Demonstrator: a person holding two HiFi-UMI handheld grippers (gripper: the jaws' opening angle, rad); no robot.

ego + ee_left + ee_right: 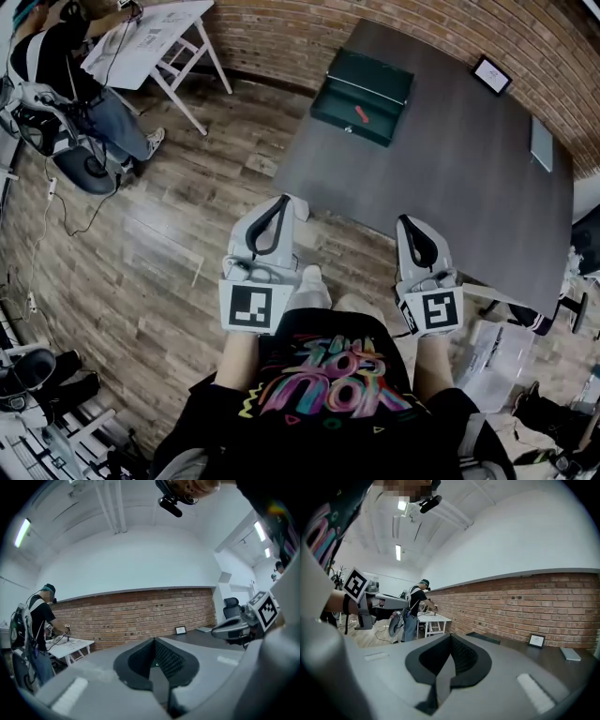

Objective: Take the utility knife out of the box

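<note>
Two grippers held level, fingers clenched on nothing.
The left gripper (284, 201) and right gripper (405, 221) hover at the near edge of the worktop (450, 187); across it, the utility knife (362, 114) lies inside the open green box (375, 75), close to the brick wall (281, 37).

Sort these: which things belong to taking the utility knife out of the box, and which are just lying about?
For the job: green box, utility knife inside it, left gripper, right gripper (both shut, empty).
Lying about: small standing frame, flat grey object, white table.
</note>
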